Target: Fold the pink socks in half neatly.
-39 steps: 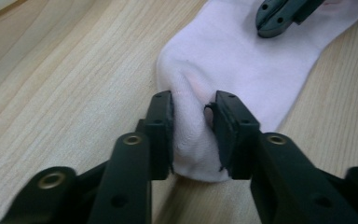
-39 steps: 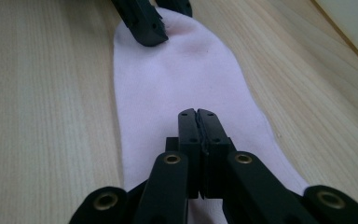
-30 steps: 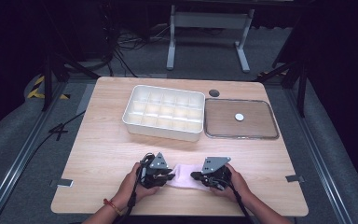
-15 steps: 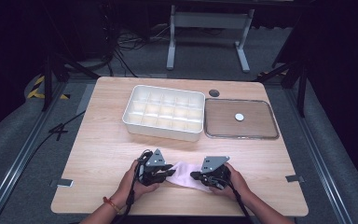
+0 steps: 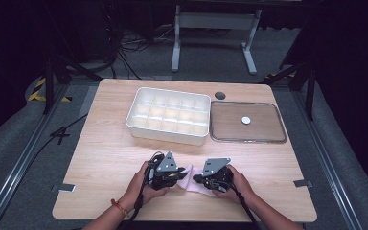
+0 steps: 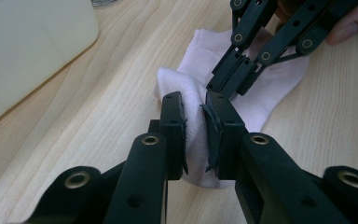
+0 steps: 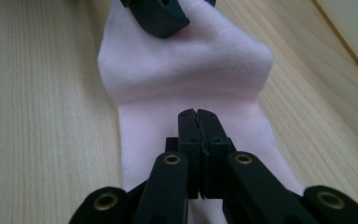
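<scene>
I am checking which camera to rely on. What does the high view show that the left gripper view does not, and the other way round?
High view alone: the whole table, the lid beside the divided tray, and both hands. Left gripper view alone: its jaws pinching a raised fold of the pink sock, with fabric between them. Both: the sock, the left gripper, the right gripper and the tray.

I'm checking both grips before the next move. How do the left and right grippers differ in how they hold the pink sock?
The left gripper pinches a raised fold of the pink sock between jaws held slightly apart; the right gripper has jaws pressed fully together, low on flat fabric. Both are shut on the same sock on the table.
</scene>
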A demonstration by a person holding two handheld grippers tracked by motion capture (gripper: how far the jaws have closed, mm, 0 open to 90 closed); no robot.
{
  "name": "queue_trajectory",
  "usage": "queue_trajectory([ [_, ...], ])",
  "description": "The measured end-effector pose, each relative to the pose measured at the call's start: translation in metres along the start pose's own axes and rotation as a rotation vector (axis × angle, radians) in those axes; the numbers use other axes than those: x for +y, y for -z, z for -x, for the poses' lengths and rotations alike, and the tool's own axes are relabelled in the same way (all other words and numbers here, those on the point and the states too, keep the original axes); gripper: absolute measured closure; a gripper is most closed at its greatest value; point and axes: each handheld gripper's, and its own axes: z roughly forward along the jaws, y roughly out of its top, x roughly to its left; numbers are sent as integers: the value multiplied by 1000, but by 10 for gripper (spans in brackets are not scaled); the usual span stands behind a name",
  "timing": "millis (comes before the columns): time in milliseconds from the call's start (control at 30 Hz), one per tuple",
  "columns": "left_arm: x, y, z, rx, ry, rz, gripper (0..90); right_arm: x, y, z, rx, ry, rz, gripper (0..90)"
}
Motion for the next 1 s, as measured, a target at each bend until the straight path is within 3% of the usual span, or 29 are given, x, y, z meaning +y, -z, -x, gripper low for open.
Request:
queue_trajectory([
  [100, 0, 0, 0, 6, -10, -9, 784, 0, 0, 0, -4, -11, 9, 894],
  [433, -1, 1, 1, 20, 17, 8, 790, 9, -6, 2, -13, -6, 18, 893],
  [567, 0, 2, 2, 17, -21, -14, 799, 11, -12, 3, -4, -10, 23, 893],
  [733, -1, 5, 3, 27, -29, -24, 806, 14, -15, 3, -5, 6, 33, 866],
  [833, -2, 6, 2, 38, -24, -27, 806, 13, -6, 6, -14, -1, 47, 858],
  [867, -3, 7, 2, 43, -14, -27, 806, 11, 6, 10, -29, -10, 62, 842],
  [1000, -5, 8, 1, 52, -4, -30, 805, 5, 20, 14, -30, -7, 53, 823],
])
